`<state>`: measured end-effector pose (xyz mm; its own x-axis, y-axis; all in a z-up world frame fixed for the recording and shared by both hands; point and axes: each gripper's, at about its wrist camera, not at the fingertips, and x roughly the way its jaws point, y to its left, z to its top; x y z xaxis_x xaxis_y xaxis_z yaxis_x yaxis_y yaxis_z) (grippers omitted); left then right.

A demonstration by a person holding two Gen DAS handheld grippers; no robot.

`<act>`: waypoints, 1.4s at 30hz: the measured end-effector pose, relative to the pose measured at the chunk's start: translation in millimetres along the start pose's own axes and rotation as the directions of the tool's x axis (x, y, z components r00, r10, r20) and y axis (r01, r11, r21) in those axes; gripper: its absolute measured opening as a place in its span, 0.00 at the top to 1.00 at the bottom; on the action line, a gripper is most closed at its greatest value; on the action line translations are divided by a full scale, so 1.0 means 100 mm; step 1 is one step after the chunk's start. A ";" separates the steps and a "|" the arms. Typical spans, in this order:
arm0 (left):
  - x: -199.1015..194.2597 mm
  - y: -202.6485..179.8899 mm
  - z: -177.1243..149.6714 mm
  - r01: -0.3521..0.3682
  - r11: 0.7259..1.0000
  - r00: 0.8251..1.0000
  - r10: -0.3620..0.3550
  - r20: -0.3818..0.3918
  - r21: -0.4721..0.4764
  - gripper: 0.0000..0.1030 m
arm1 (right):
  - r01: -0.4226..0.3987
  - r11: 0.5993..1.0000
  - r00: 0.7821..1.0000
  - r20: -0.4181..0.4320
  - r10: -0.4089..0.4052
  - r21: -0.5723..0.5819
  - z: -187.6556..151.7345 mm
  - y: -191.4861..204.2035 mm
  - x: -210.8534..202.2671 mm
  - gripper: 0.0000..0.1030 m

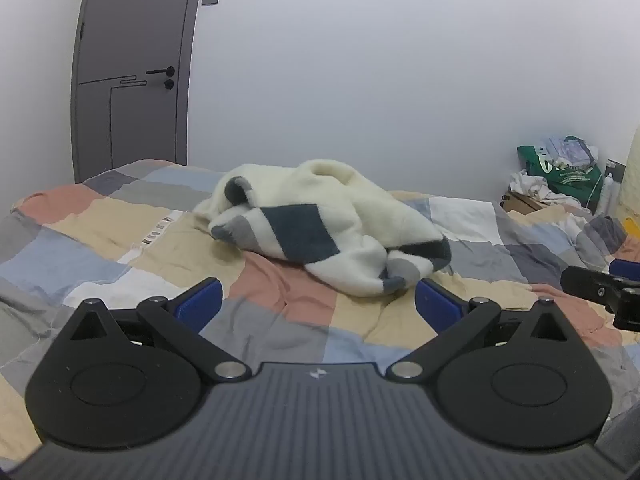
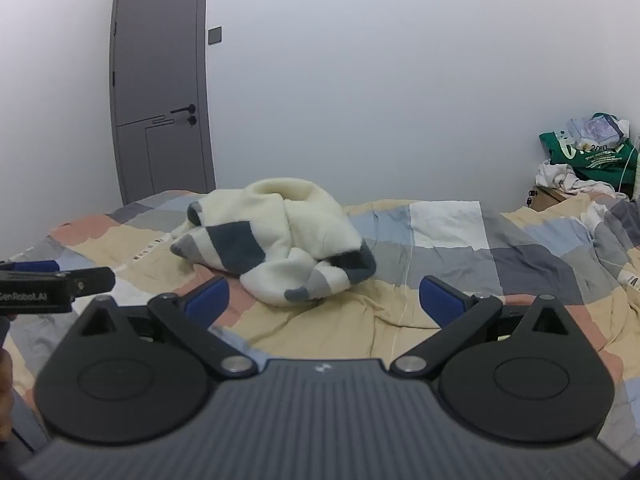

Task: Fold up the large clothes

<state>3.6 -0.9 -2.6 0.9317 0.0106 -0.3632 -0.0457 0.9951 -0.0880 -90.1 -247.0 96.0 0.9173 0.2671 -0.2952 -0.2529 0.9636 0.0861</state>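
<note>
A cream fleece garment (image 1: 320, 224) with dark blue and grey blocks lies crumpled in a heap in the middle of the bed; it also shows in the right wrist view as the same heap (image 2: 276, 236). My left gripper (image 1: 318, 300) hovers just short of the garment's near edge, jaws wide open and empty. My right gripper (image 2: 326, 300) hangs to the right of the heap over bare quilt, open too with nothing between its blue pads (image 2: 442, 300). Each gripper's tip shows at the edge of the other's view.
A patchwork quilt (image 1: 132, 240) in beige, pink, grey and blue covers the bed. A grey door (image 1: 128, 80) stands at the back left. Bags, a cardboard box and loose laundry (image 1: 560, 176) are piled in the back right corner.
</note>
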 end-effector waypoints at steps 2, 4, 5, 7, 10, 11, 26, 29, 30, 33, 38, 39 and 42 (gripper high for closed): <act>0.01 0.00 0.00 0.001 1.000 1.000 -0.001 0.001 0.001 0.00 | -0.001 1.000 1.000 0.000 0.001 -0.002 0.00 0.02 0.01 0.00; 0.01 0.01 0.00 0.000 1.000 1.000 0.000 -0.002 0.000 0.00 | 0.000 1.000 1.000 -0.001 0.000 -0.002 0.01 0.03 0.01 0.00; 0.02 0.02 -0.02 -0.001 1.000 1.000 0.001 -0.002 0.001 0.00 | -0.001 1.000 1.000 -0.002 0.001 -0.002 0.00 0.02 0.01 0.00; 0.01 0.02 -0.02 -0.006 1.000 1.000 0.006 -0.005 0.003 0.00 | 0.004 1.000 1.000 -0.006 -0.004 -0.004 -0.01 0.01 0.01 0.00; 0.01 0.01 -0.01 -0.006 1.000 1.000 0.006 -0.006 0.005 0.00 | 0.010 1.000 1.000 -0.011 -0.010 0.001 0.00 0.04 0.05 0.00; 0.01 0.01 -0.02 -0.006 1.000 1.000 0.006 -0.007 0.006 0.00 | 0.010 1.000 1.000 -0.011 -0.010 0.003 0.00 0.04 0.05 0.00; 0.03 0.00 -0.01 -0.007 1.000 1.000 0.007 -0.006 0.009 0.00 | 0.006 1.000 1.000 -0.018 -0.006 -0.001 -0.02 0.06 0.06 0.00; 0.01 -0.02 -0.02 -0.004 1.000 1.000 0.004 -0.003 0.017 0.00 | 0.006 1.000 1.000 -0.015 -0.006 0.006 -0.02 0.05 0.05 0.00; 0.01 -0.01 -0.01 -0.005 1.000 1.000 0.005 -0.002 0.016 0.00 | 0.007 1.000 1.000 -0.013 -0.007 0.006 -0.02 0.05 0.05 0.00; 0.00 -0.01 -0.01 -0.003 1.000 1.000 0.003 -0.002 0.013 0.00 | 0.008 1.000 1.000 -0.012 -0.008 0.005 -0.02 0.05 0.04 0.00; 0.00 -0.01 0.00 -0.002 1.000 1.000 0.002 -0.003 0.015 0.00 | 0.008 1.000 1.000 -0.013 -0.008 0.006 -0.02 0.05 0.04 0.00; 0.00 -0.01 0.00 -0.002 1.000 1.000 0.002 -0.002 0.014 0.00 | 0.008 1.000 1.000 -0.013 -0.007 0.006 -0.02 0.05 0.04 0.00; 0.00 -0.01 0.00 -0.002 1.000 1.000 0.002 -0.002 0.015 0.00 | 0.007 1.000 1.000 -0.013 -0.007 0.006 -0.03 0.05 0.04 0.00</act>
<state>3.2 -1.5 -2.8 0.9310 0.0128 -0.3649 -0.0423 0.9964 -0.0731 -88.4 -241.3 92.8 0.9150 0.2604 -0.3082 -0.2444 0.9655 0.0900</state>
